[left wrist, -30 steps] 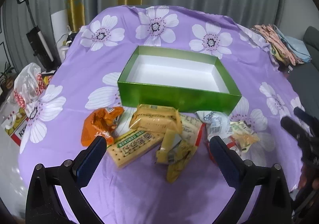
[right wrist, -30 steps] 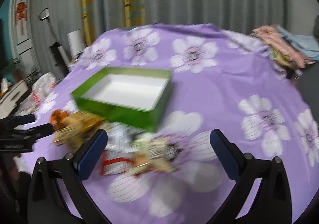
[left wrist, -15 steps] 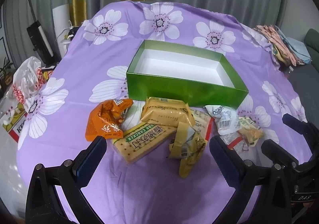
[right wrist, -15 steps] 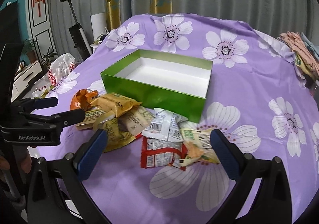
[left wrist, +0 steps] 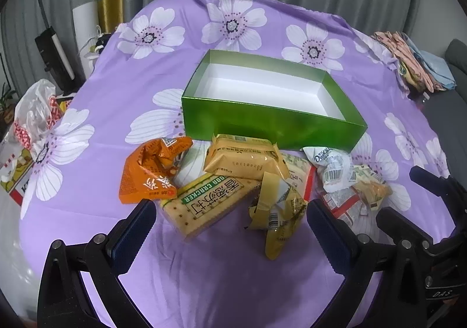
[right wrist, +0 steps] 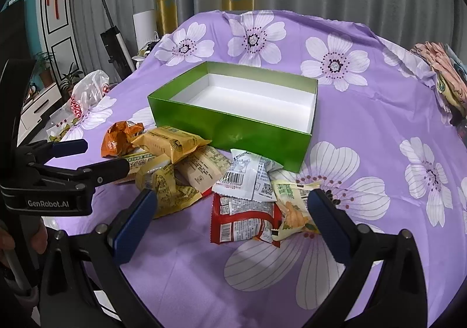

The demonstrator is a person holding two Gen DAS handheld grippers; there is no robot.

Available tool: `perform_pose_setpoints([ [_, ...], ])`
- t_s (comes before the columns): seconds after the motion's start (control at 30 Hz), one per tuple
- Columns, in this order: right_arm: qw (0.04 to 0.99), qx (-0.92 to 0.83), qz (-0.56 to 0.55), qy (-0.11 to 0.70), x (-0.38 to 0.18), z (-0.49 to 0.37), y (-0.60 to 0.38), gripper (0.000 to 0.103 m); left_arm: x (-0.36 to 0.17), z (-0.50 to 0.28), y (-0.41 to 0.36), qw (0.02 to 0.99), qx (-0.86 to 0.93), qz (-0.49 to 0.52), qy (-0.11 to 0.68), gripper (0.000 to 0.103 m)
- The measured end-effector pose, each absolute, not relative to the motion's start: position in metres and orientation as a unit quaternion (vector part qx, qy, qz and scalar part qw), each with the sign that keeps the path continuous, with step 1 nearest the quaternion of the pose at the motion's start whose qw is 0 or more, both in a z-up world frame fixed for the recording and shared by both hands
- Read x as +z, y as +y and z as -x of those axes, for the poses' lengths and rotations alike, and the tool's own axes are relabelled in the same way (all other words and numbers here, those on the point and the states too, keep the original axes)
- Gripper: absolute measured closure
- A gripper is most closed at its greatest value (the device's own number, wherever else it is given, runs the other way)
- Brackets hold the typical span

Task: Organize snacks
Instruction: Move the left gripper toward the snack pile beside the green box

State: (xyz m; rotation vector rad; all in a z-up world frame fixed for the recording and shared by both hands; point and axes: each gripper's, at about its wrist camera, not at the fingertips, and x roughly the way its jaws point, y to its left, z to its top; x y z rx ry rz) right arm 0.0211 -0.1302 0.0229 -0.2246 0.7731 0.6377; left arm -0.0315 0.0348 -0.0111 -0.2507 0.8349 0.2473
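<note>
An empty green box with a white inside sits mid-table on the purple flowered cloth. Several snack packets lie in front of it: an orange bag, a soda cracker pack, a tan biscuit pack, a crumpled yellow wrapper, a white packet, a red packet. My left gripper hovers open just before the cracker pack. My right gripper stands open over the red packet. Neither holds anything.
A white plastic bag lies at the table's left edge. Folded cloths are piled at the far right. An upright vacuum and curtains stand behind. The left gripper shows at the left in the right wrist view.
Both grippers have moved closer to the snack pile, which now looms larger. The right wrist view has swung left and steadied from its earlier blur.
</note>
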Motion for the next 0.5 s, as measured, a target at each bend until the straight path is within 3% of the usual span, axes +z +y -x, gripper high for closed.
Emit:
perform_pose_setpoints([
  [0.5, 0.857, 0.334, 0.077, 0.386, 0.014, -0.023, -0.132, 0.000, -0.022, 0.036, 0.051, 0.893, 0.074, 0.181, 0.405, 0.001],
])
